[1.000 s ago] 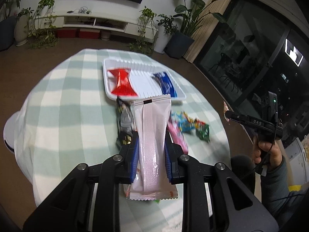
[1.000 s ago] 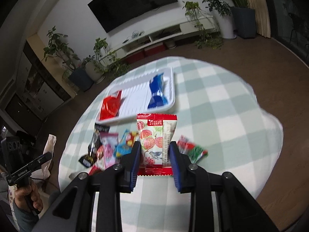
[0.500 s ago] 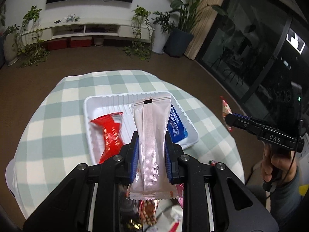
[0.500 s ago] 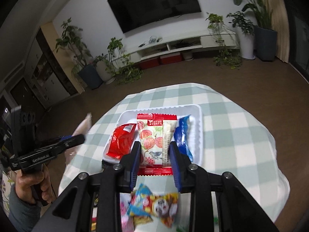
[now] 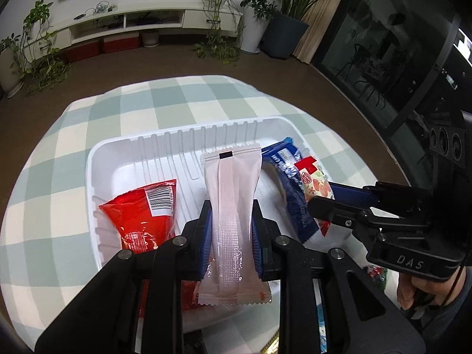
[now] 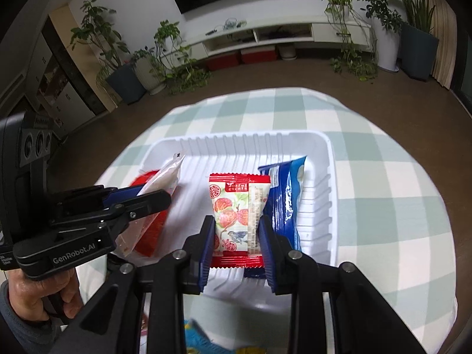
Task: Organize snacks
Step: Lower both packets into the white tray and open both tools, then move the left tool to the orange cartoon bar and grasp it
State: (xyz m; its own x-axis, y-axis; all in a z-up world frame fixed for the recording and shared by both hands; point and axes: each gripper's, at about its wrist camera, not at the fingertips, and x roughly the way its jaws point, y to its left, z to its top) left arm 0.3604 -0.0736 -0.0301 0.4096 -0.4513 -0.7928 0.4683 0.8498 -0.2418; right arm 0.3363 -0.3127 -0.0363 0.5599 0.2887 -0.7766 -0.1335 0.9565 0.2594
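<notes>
My left gripper is shut on a pale pink snack packet and holds it over the middle of the white tray. A red packet lies at the tray's left, a blue packet at its right. My right gripper is shut on a red-edged strawberry snack packet, held over the tray beside the blue packet. The left gripper with the pink packet shows at left in the right wrist view. The right gripper shows at right in the left wrist view.
The tray sits on a round table with a green and white checked cloth. Loose snack wrappers lie near the table's front edge below the grippers. Brown floor, potted plants and a white TV console are beyond.
Both grippers have moved forward from over the loose snacks to over the tray, each still holding its packet. They now sit close side by side above the tray.
</notes>
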